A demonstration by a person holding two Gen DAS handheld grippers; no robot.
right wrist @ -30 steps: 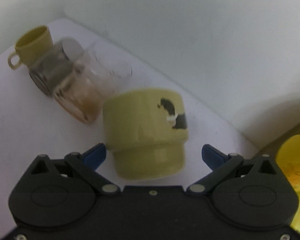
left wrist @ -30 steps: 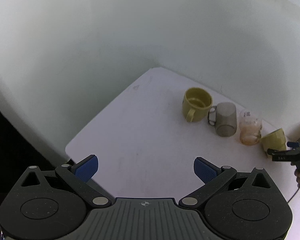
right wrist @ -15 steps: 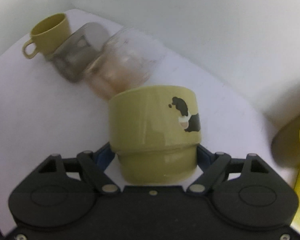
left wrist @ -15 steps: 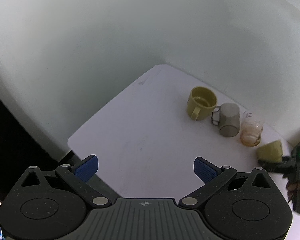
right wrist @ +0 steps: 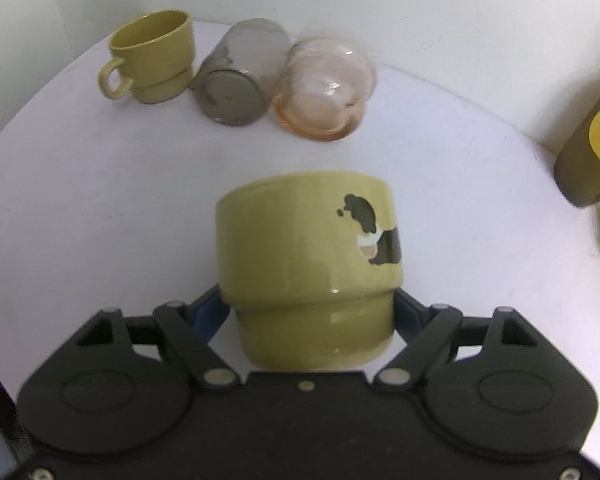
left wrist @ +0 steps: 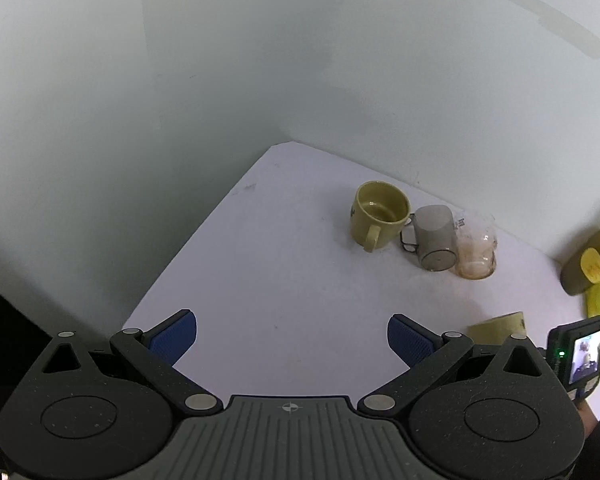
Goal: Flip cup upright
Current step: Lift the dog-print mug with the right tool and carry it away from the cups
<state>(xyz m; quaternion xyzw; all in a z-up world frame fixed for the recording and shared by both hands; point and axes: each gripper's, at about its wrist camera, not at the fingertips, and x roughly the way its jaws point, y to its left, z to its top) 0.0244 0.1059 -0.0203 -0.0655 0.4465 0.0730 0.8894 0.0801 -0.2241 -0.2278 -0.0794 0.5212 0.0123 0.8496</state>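
Note:
A yellow-green cup (right wrist: 308,256) with a dark printed figure sits between the blue pads of my right gripper (right wrist: 310,312), which is shut on its narrow base. The cup's wide mouth points away from the camera, above the white table (right wrist: 100,220). In the left wrist view a part of this cup (left wrist: 498,326) shows at the right, beside the right gripper's camera. My left gripper (left wrist: 292,338) is open and empty, above the table's near part.
At the back stand an upright yellow-green mug (right wrist: 152,60) (left wrist: 378,214), a grey handled cup (right wrist: 236,80) (left wrist: 434,238) and a clear pinkish glass (right wrist: 324,92) (left wrist: 476,248). A dark bottle (right wrist: 588,160) with yellow packaging stands at the right. White walls close the corner.
My right gripper has shut on the yellow-green cup and drawn it back from the row of cups. My left gripper stays open and has pulled back a little.

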